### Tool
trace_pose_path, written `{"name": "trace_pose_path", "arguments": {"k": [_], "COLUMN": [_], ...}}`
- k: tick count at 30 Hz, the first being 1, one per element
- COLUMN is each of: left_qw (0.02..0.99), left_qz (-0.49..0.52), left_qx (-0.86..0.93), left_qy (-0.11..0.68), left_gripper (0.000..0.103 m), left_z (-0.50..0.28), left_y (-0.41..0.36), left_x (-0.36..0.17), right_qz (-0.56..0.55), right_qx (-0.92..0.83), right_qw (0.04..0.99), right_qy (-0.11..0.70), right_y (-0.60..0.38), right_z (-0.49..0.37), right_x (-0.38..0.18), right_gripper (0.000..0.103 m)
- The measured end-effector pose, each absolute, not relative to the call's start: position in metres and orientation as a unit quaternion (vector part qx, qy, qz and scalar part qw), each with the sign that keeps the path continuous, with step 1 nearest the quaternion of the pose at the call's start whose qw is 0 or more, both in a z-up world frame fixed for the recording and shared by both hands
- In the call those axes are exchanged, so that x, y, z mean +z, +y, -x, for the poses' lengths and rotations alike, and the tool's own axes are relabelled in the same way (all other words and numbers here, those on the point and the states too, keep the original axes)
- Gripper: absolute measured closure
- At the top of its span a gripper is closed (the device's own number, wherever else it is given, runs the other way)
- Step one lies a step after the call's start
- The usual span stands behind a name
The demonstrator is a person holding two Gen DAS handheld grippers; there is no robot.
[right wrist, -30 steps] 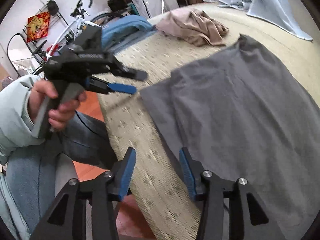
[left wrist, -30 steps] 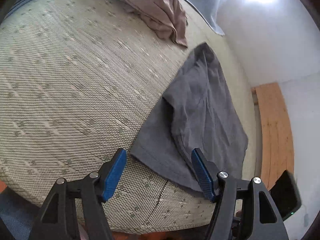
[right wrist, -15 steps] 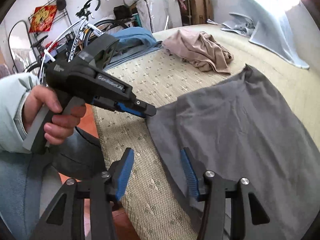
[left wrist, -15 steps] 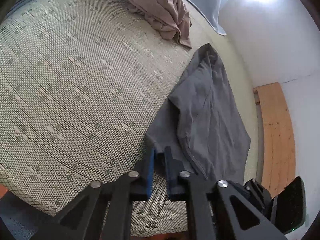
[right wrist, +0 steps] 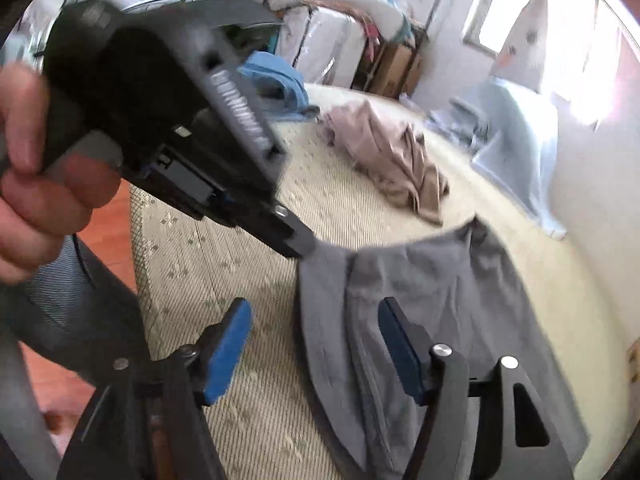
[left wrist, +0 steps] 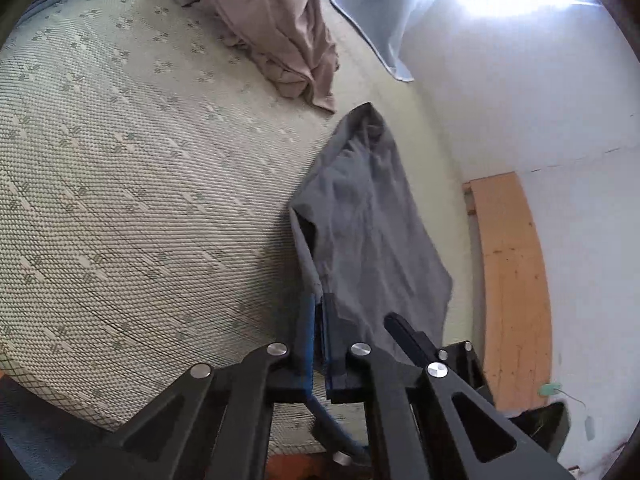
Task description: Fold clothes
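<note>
My left tool [left wrist: 320, 320] has just clamped shut on the near corner of the grey cloth [left wrist: 372, 232], and the hem is pinched between its blue pads. The cloth lies on the bed [left wrist: 140, 200] near its front edge, well apart from the pink heap [left wrist: 280, 36] farther back.

My right tool [right wrist: 314, 344] has just been opening; its jaws stand wide with the cloth's near edge between them, but the pads are not pressing on it. One pad hovers over bare mat, the other over the cloth.

To do this step well, I would bring the right tool down onto the hem at the other near corner, catch every layer there, and close only once the edge sits deep between the pads. Then both corners should rise together, with the hem kept taut, so the fold lands straight. A shallow bite would likely slip.

In the right view, the left tool's tip touches the cloth's corner.
</note>
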State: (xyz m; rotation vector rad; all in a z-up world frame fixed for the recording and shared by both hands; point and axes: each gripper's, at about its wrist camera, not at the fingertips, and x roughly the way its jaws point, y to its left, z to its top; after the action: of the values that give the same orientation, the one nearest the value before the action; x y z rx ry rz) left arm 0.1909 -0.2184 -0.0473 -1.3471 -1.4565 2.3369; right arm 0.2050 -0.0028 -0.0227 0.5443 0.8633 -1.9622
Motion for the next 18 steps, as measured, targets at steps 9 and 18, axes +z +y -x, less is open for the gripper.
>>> {"name": "trace_pose_path", "arguments": {"k": [9, 18], "left_qw": [0.070, 0.079], "left_qz": [0.418, 0.412], "left_qx": [0.756, 0.751], "left_qy": [-0.499, -0.511], "left_gripper": [0.101, 0.102], "left_z": [-0.190, -0.187], "left_y": [-0.217, -0.217], "left_x": [-0.038, -0.038], "right_qz": [-0.209, -0.211], "right_qx": [-0.818, -0.824], "right_qw": [0.354, 0.321], "right_qy": [0.402, 0.416], "right_y": [-0.027, -0.048], "right_z": [-0.189, -0.172], "right_x": [-0.052, -0.061], "right_gripper": [0.032, 0.035]}}
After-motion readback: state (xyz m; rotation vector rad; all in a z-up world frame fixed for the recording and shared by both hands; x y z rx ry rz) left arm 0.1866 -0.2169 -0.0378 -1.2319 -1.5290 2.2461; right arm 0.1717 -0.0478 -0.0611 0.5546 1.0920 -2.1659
